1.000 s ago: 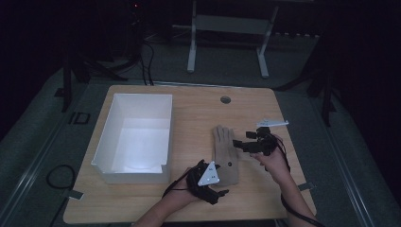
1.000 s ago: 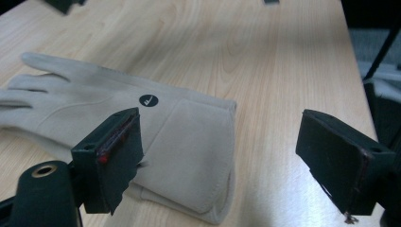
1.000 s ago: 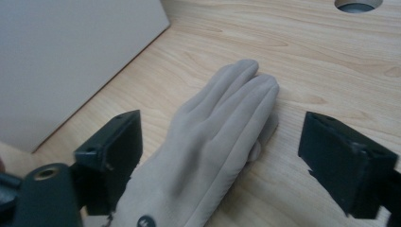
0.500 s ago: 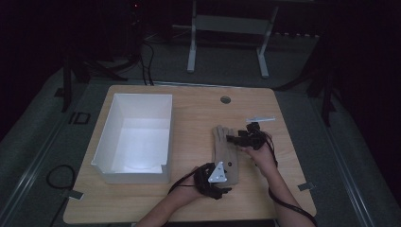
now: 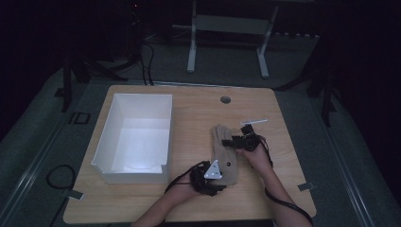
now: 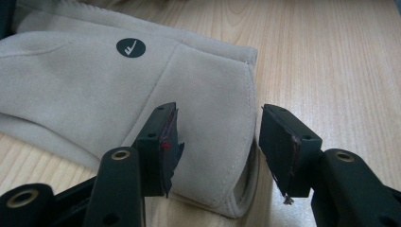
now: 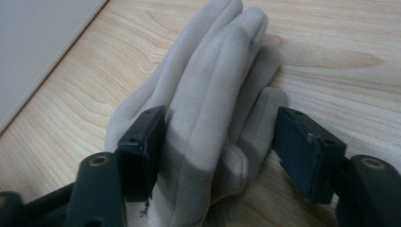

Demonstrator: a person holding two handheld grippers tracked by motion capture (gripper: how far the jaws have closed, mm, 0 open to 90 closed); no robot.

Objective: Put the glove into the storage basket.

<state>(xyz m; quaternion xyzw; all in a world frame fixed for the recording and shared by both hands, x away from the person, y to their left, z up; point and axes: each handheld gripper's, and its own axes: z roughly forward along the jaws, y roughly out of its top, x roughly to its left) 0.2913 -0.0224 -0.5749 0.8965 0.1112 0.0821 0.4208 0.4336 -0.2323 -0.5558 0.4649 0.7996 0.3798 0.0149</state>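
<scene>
Beige suede-like fabric glove (image 5: 224, 153) lies flat on the light wooden counter (image 5: 198, 111), right of the white rectangular open box (image 5: 135, 137) and well apart from it. Long axis runs near-to-far across the counter: cuff at the person's side, fingers pointing away toward the far edge, tilted slightly left in the high view. Fabric is soft, matte, with stitched seams; the cuff opening shows a folded hem (image 6: 236, 198), and the fingers lie close together, partly overlapped (image 7: 222, 75). One marking: a small round dark badge with a white tick-like logo (image 6: 131, 47) near the cuff; no readable text. Left gripper (image 6: 217, 142) sits at the cuff end, jaws spread across the cuff corner; they have just been closing, fabric between them, the right pad clear of it. Right gripper (image 7: 220, 142) is at the finger end, jaws straddling the glove fingers; also just closing, left pad against the fabric, right pad with a gap to it.
</scene>
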